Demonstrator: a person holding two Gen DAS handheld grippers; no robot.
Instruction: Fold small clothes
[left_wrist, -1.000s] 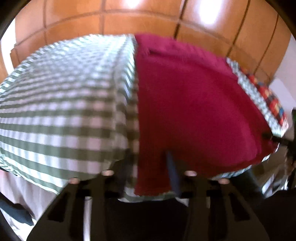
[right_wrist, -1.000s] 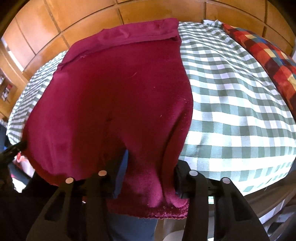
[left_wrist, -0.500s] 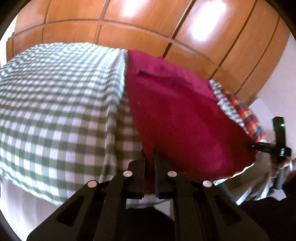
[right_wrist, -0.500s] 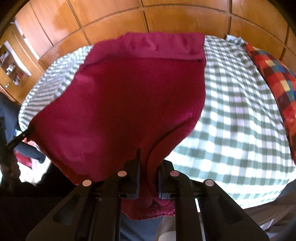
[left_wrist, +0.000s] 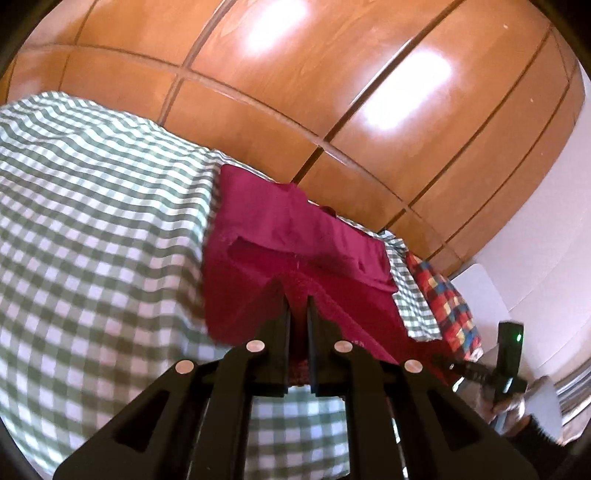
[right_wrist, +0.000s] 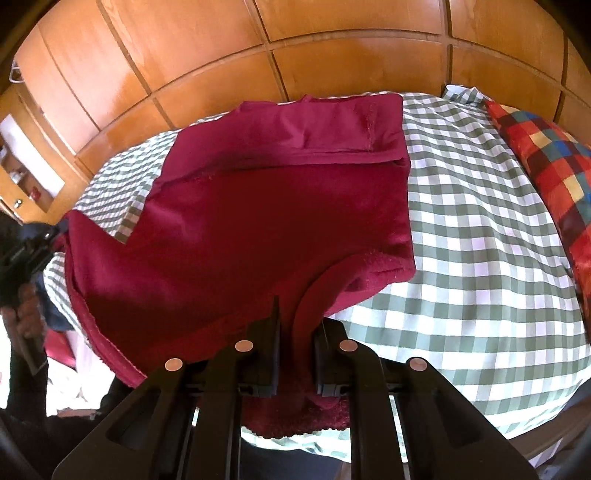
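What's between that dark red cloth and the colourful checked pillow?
Only green-checked bedsheet, seen in the right wrist view, separates the red garment from the pillow.

The left gripper (left_wrist: 297, 295) is matte black plastic: two flat, narrow fingers (left_wrist: 282, 325) on a broad frame with triangular cut-outs, and four round copper-coloured rivet heads in a row behind the fingers. The right gripper (right_wrist: 297, 314) has the same build, with small grey slots at the finger bases. Right of the left gripper's frame, the other unit shows as a black bar with a green light, gripped by a hand (left_wrist: 511, 408) above a dark sleeve.
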